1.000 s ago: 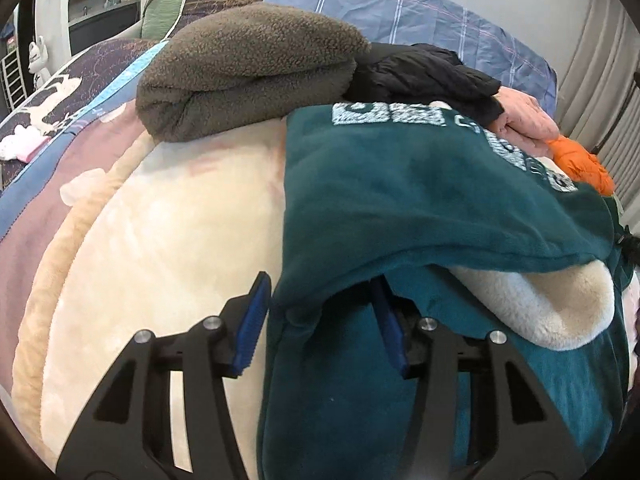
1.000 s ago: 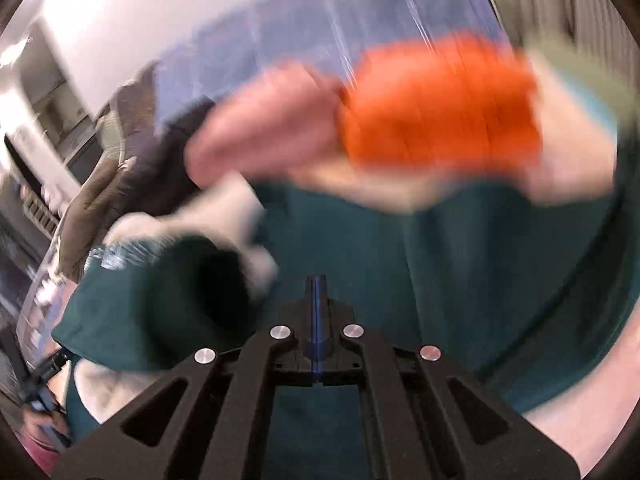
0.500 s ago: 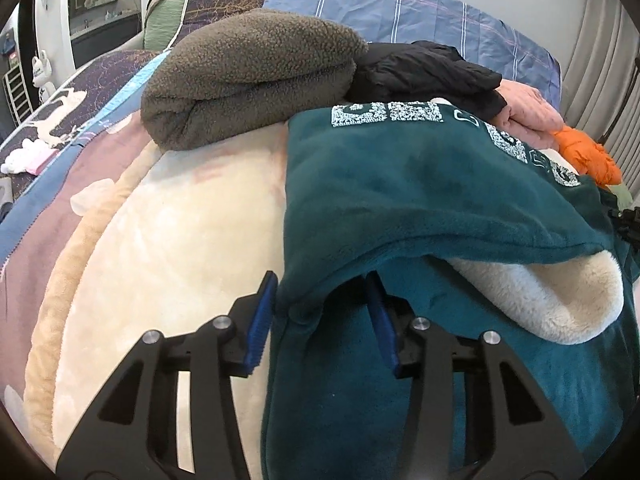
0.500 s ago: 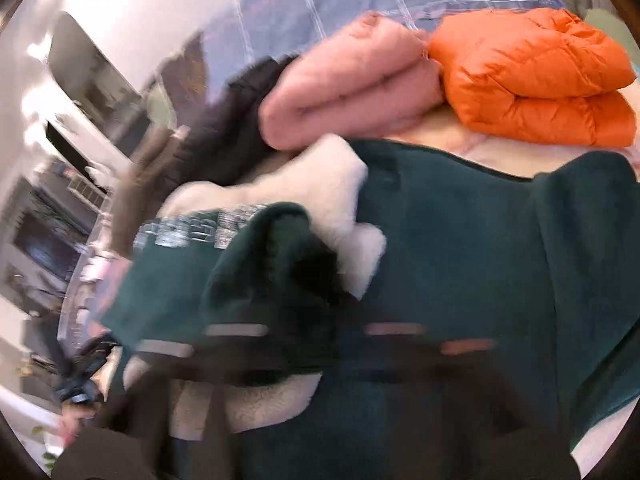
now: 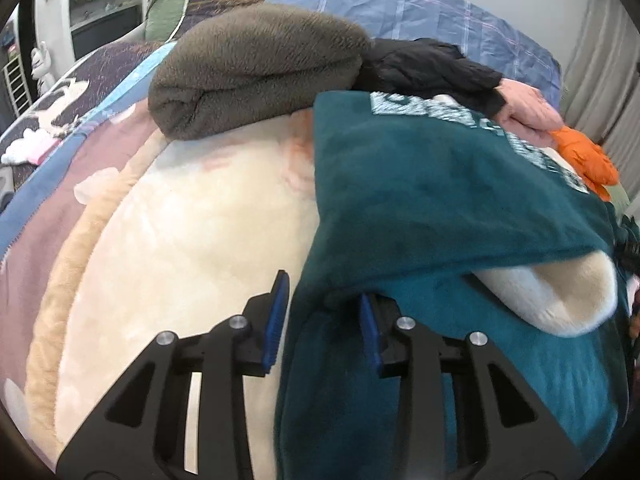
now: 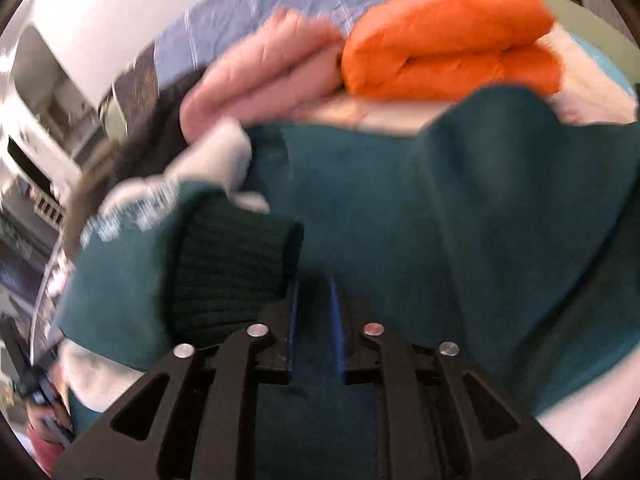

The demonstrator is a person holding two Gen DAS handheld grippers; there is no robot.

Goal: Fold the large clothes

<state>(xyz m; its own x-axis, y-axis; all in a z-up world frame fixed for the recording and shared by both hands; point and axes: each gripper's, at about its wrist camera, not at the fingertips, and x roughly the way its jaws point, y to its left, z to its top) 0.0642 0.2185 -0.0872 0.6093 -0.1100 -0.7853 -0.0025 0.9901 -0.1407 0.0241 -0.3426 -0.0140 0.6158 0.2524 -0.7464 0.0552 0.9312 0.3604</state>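
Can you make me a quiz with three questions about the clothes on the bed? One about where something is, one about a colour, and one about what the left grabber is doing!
1. Where is the folded orange jacket?
A. beside the folded pink garment
B. under the brown fleece
C. between the left gripper's fingers

2. What colour is the big sweatshirt being folded?
A. yellow
B. dark teal green
C. red

3. What is between the fingers of the left gripper?
A. nothing at all
B. a white sock
C. an edge of the sweatshirt

Answers: 1 A, the right wrist view shows orange and pink side by side behind the sweatshirt. 2 B, the fleece fabric is teal with pale lettering. 3 C, the teal edge lies between the blue pads as the jaws are closing.
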